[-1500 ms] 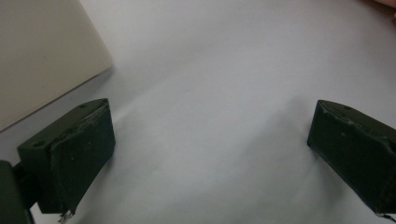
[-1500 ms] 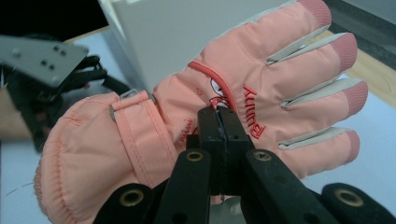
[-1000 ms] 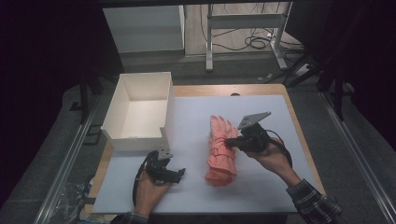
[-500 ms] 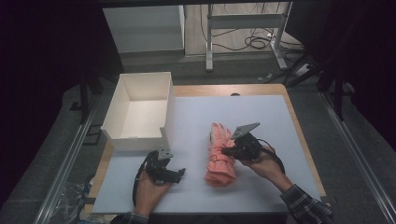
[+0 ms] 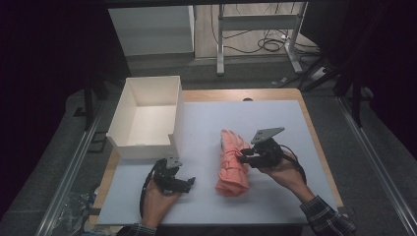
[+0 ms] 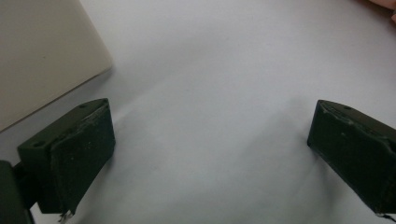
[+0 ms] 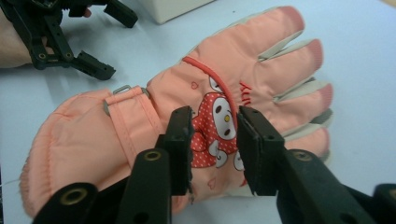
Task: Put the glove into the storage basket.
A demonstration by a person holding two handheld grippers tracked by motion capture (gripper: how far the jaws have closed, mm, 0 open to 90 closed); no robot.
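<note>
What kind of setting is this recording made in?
Probably a lab or workshop data-collection station: a white-covered table with a white box and a pink glove, cables on the floor, dark surroundings.

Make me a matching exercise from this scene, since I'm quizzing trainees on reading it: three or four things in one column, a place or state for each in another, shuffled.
Things:
1. glove
2. box
3. left gripper
4. right gripper

Places or states:
A. white, open on top, at the mat's far left corner
B. jaws wide apart over bare mat
C. pink, lying flat with its fingers pointing away from the person
D. jaws part closed over a cartoon print

Pairs: 1-C, 2-A, 3-B, 4-D
</note>
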